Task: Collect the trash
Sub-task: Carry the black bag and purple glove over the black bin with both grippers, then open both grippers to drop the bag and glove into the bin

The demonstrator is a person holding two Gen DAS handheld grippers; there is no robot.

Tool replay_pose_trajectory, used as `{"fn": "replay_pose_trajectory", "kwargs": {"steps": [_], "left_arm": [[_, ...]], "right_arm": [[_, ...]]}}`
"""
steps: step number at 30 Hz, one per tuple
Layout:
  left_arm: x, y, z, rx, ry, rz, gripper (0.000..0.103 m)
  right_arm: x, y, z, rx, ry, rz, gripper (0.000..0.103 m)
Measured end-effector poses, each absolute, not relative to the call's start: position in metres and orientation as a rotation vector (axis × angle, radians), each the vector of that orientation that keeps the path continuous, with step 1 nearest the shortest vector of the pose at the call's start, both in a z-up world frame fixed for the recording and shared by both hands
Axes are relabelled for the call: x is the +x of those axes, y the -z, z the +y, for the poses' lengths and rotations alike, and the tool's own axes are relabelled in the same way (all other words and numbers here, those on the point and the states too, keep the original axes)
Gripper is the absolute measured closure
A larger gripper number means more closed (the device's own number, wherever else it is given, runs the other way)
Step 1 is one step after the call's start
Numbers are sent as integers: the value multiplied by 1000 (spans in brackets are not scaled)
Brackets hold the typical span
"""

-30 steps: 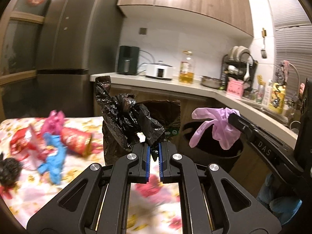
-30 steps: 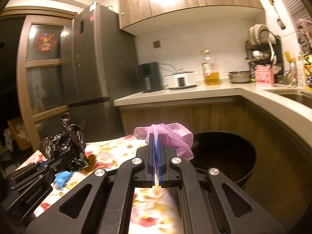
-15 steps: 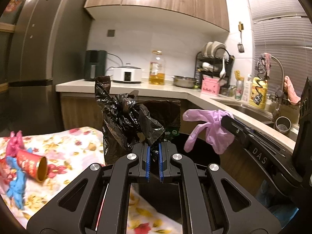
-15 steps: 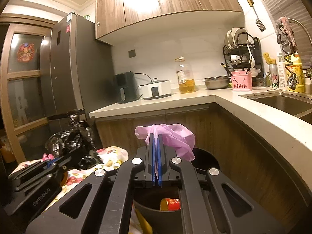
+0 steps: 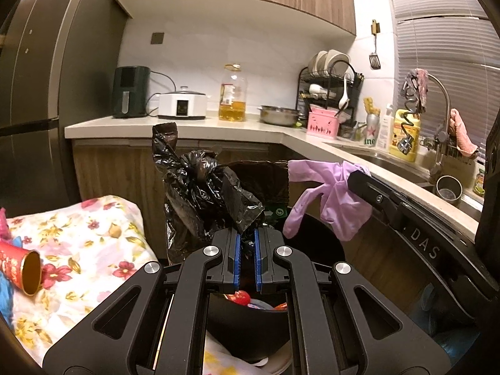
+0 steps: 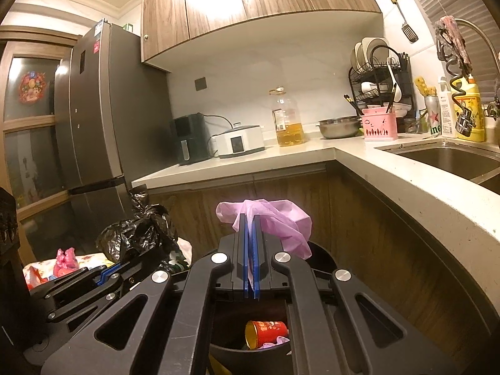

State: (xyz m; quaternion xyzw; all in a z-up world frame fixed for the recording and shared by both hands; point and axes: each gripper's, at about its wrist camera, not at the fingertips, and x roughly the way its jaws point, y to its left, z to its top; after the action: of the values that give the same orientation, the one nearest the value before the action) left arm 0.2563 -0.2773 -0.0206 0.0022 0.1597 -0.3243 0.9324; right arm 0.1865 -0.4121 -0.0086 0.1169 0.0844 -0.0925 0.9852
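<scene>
Two hand-held grippers arrive over a kitchen bin, each carrying trash. Nearest in the left wrist view, the left gripper point(image 5: 247, 243) is pinched narrow on a crumpled black bag point(image 5: 203, 193), which stands up above its blue pads; just to its right, the right gripper point(image 6: 249, 250) is clamped tight on a pink glove point(image 6: 275, 222), whose fingers dangle over the bin point(image 6: 325, 256). A second ago both loads hung above the flowered cloth point(image 5: 93, 237) on the table at left; since then both hands have swung right, and the dark round bin now sits directly below and beyond the jaws, with a red cup point(image 6: 265, 332) and other scraps already lying inside. That shift suggests the carry is all but done and the release comes next; the glove looks well placed to drop in, while the bulkier bag, nearer the bin's left rim, may catch the edge if let go too soon. On the cloth at near left a second red cup point(image 5: 22, 268) and bits of pink and blue litter still wait. Beyond, the counter point(image 5: 187, 128) holds an oil bottle point(image 5: 232, 93), cooker and dish rack.
</scene>
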Motion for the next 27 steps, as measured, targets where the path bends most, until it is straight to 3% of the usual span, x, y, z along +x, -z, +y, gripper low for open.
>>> {"fn": "replay_pose_trajectory", "kwargs": {"steps": [24,27], "left_arm": [[273,41,-297,32,704,368,96],[275,44,-298,37,700,376,92]], "right_arm": [[203,19,-423,266,162,198,100],[205,20,-426,281,159,204,90]]}}
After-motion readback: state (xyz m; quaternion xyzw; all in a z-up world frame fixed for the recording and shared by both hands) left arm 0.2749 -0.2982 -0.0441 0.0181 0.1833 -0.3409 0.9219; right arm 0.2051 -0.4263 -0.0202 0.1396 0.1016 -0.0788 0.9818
